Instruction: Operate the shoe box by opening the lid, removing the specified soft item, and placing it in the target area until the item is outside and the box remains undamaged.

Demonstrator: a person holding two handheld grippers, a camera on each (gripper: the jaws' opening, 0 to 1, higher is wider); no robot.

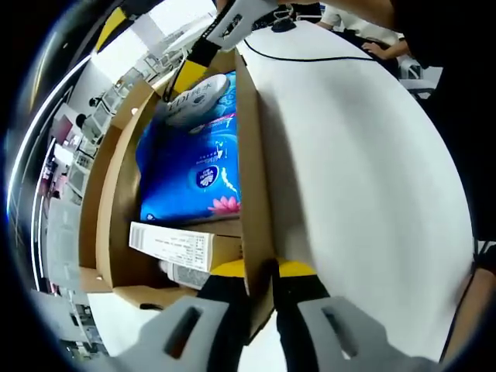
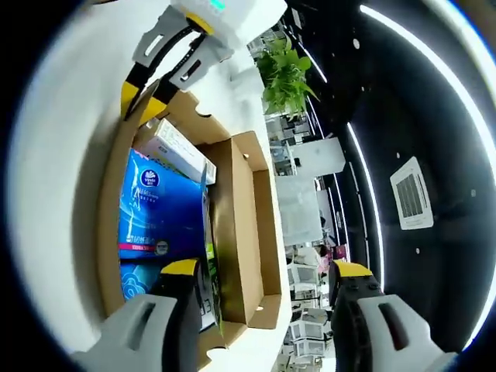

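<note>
White table (image 1: pixel 364 155), open shoe box (image 1: pixel 252 194) with blue tissue pack (image 1: pixel 190 174), left gripper (image 1: pixel 260 310) jaws pinching box wall, right gripper (image 2: pixel 263 298) jaws wide open, empty

The shoe box (image 1: pixel 108 232) is open on top, so you can reach straight down in, but it's packed: the blue tissue pack (image 1: pixel 194 167) takes most of the floor, with a small white carton (image 1: pixel 172 246) jammed at one end, leaving barely any gap along the walls. The left gripper (image 1: pixel 262 298) is clamped over one side wall, and the lid (image 2: pixel 242 225) stands up along the opposite side, so that way in is blocked. The white table (image 1: pixel 356 178) past the wall is wide open, just a black cable (image 1: pixel 310 56) at the far edge.
</note>
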